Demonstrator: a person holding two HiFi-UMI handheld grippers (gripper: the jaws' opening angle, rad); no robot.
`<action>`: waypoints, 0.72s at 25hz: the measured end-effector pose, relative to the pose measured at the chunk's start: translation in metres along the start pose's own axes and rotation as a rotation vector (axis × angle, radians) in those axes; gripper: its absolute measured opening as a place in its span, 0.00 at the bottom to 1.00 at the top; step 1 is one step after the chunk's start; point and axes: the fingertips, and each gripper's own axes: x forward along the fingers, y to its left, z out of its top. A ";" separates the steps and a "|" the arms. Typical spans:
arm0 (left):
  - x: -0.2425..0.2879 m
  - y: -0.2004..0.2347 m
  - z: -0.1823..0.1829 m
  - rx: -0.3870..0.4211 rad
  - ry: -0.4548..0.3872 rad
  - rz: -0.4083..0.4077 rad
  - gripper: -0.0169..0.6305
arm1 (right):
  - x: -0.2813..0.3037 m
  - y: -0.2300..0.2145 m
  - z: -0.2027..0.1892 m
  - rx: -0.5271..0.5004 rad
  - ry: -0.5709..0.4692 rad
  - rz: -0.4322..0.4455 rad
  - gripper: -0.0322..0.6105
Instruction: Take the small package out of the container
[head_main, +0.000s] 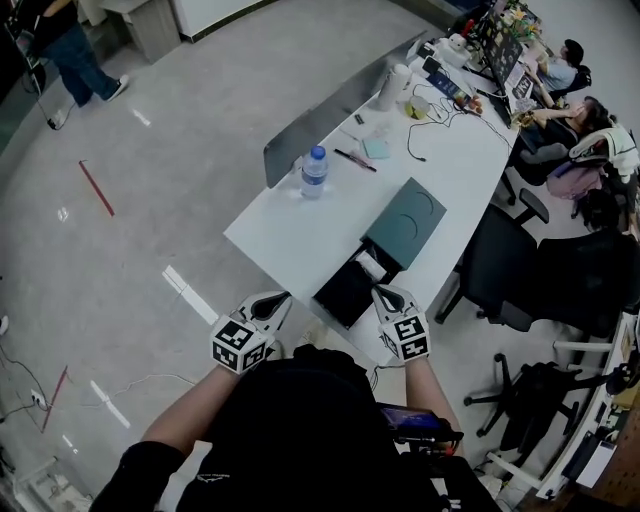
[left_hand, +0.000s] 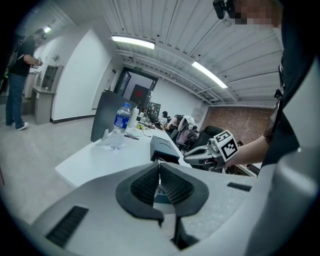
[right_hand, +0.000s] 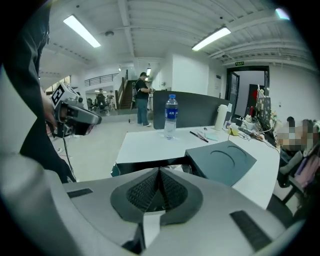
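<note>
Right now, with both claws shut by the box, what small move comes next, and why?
Probably open the right claw and ease it over the box. The claw is shut and empty, its tip sits at the box's near-right rim, and the pale package seems to lie at the box's far end.

Nothing legible; the label on the water bottle (head_main: 314, 170) looks too blurred.

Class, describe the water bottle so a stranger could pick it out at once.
Find the long white table in the office. Near its left edge, beside the end of the grey divider panel, stands a water bottle. It alone is clear plastic with a blue cap and label.
</note>
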 end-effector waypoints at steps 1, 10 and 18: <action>0.000 0.001 -0.001 -0.005 0.000 0.007 0.05 | 0.004 -0.001 0.000 -0.019 0.012 0.002 0.09; -0.006 0.010 -0.005 -0.038 -0.003 0.059 0.05 | 0.031 -0.011 -0.006 -0.149 0.140 0.015 0.09; -0.009 0.015 -0.004 -0.054 -0.009 0.087 0.05 | 0.049 -0.024 -0.015 -0.212 0.286 0.005 0.13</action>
